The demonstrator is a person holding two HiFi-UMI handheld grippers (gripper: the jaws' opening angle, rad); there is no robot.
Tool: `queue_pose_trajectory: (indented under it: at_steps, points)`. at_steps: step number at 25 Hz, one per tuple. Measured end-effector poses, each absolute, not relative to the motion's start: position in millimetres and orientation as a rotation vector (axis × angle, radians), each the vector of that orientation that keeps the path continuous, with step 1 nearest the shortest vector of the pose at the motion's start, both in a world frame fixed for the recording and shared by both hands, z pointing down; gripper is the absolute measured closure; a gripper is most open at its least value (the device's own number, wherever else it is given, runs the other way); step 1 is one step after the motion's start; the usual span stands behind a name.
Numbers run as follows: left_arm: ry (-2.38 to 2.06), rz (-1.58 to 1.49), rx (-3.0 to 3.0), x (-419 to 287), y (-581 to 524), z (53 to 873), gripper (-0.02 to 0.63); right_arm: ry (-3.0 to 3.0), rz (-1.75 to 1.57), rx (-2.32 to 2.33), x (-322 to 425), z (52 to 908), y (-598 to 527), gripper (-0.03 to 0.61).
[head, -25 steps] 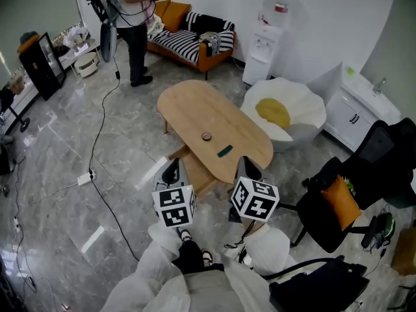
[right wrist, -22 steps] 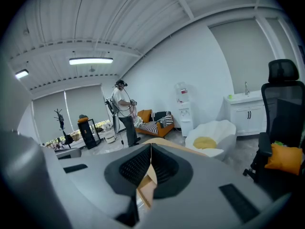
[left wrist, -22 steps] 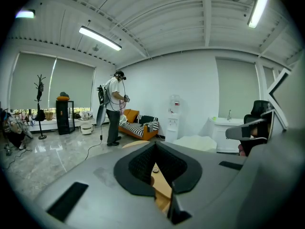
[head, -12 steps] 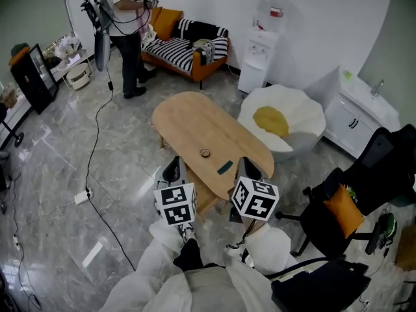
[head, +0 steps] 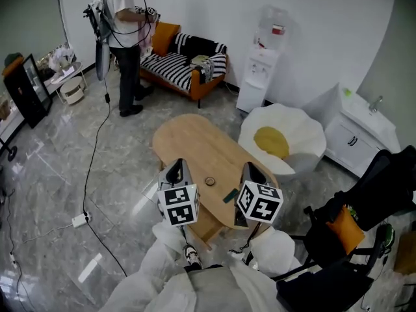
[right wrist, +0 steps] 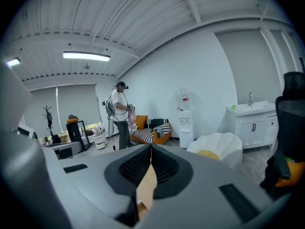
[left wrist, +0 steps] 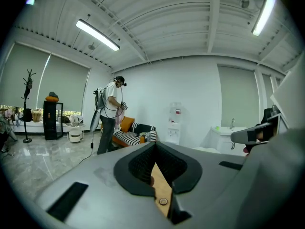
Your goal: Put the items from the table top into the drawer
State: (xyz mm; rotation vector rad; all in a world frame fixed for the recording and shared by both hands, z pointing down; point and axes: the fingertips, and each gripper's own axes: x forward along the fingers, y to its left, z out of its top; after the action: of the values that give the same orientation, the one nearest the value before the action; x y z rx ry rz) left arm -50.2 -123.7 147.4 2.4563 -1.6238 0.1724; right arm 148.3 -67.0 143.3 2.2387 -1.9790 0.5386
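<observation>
My left gripper (head: 175, 168) and right gripper (head: 252, 172), mid-frame, are closed and empty; the ring (head: 209, 181) and dark bar (head: 229, 195) on the table (head: 188, 142) look light and rigid, so I'd pinch across each.

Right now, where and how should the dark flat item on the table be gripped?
Grip the dark flat item across its two long edges, coming from above: it lies flat and slanted on the table, so its narrow width probably suits the jaws best.
</observation>
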Motion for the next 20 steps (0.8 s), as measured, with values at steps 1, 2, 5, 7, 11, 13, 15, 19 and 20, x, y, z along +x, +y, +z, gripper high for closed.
queue_pose_trajectory:
  at_steps: [1, 2, 5, 7, 11, 13, 15, 19, 20]
  points:
    - [-1.619, 0.169, 2.458, -52.4, -134.0, 147.2, 0.618, -1.973, 0.532, 2.242, 146.4, 141.6, -76.7, 0.515]
    - [-1.614, 0.166, 2.458, -54.5, -143.8, 147.5, 0.618, -1.967, 0.527, 2.244, 144.2, 140.3, -86.0, 0.515]
    - [-1.596, 0.166, 2.447, -60.9, -168.9, 155.8, 0.618, -1.954, 0.525, 2.244, 136.3, 142.9, -109.9, 0.515]
    - [-1.578, 0.198, 2.426, -65.0, -178.7, 171.8, 0.618, -1.931, 0.557, 2.236, 131.6, 157.1, -117.7, 0.515]
    - [-1.518, 0.275, 2.373, -65.0, -183.4, 210.9, 0.618, -1.855, 0.658, 2.208, 132.2, 196.6, -117.8, 0.515]
    - [-1.500, 0.305, 2.363, -61.0, -184.8, 224.7, 0.618, -1.824, 0.689, 2.200, 138.0, 210.7, -119.8, 0.515]
    - [-1.492, 0.333, 2.353, -56.9, -188.9, 235.0, 0.618, -1.806, 0.713, 2.197, 144.0, 220.7, -125.2, 0.515]
    - [-1.496, 0.383, 2.321, -55.0, -197.4, 250.8, 0.618, -1.800, 0.764, 2.183, 147.6, 240.1, -139.9, 0.515]
    - [-1.500, 0.392, 2.316, -55.3, -199.1, 252.8, 0.618, -1.806, 0.776, 2.174, 146.5, 244.0, -144.0, 0.515]
